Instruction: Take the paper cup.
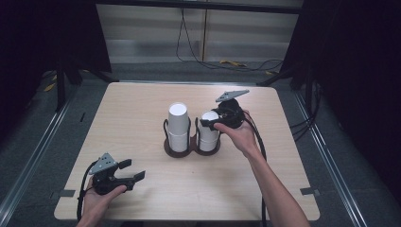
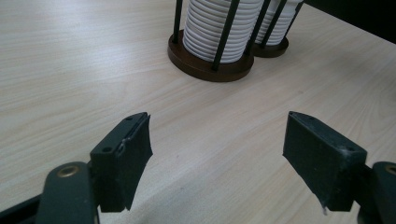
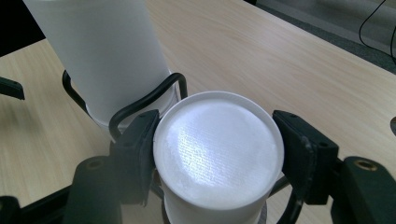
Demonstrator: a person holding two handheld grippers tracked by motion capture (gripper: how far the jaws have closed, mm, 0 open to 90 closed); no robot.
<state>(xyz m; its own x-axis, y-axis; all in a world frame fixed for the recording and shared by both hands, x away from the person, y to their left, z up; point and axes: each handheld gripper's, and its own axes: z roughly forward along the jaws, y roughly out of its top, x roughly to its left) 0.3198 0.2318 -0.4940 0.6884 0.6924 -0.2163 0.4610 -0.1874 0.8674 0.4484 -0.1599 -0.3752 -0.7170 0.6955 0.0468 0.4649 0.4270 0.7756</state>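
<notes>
From the right gripper view, right claw (image 3: 217,154) clamps the top cup (image 3: 218,149); left claw (image 2: 217,154) apart

Tabletop (image 1: 142,109): light wood grain, rectangular, rounded corners. Directly on it, near the middle: one dark brown double cup holder (image 1: 182,149) with black wire uprights, its two round bases joined side by side, carrying two stacks of white cups (image 1: 178,124).

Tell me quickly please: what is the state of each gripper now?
Left gripper: open, holding nothing, above bare table.
Right gripper: shut on the top cup of the right-hand stack, one finger on each side.
</notes>
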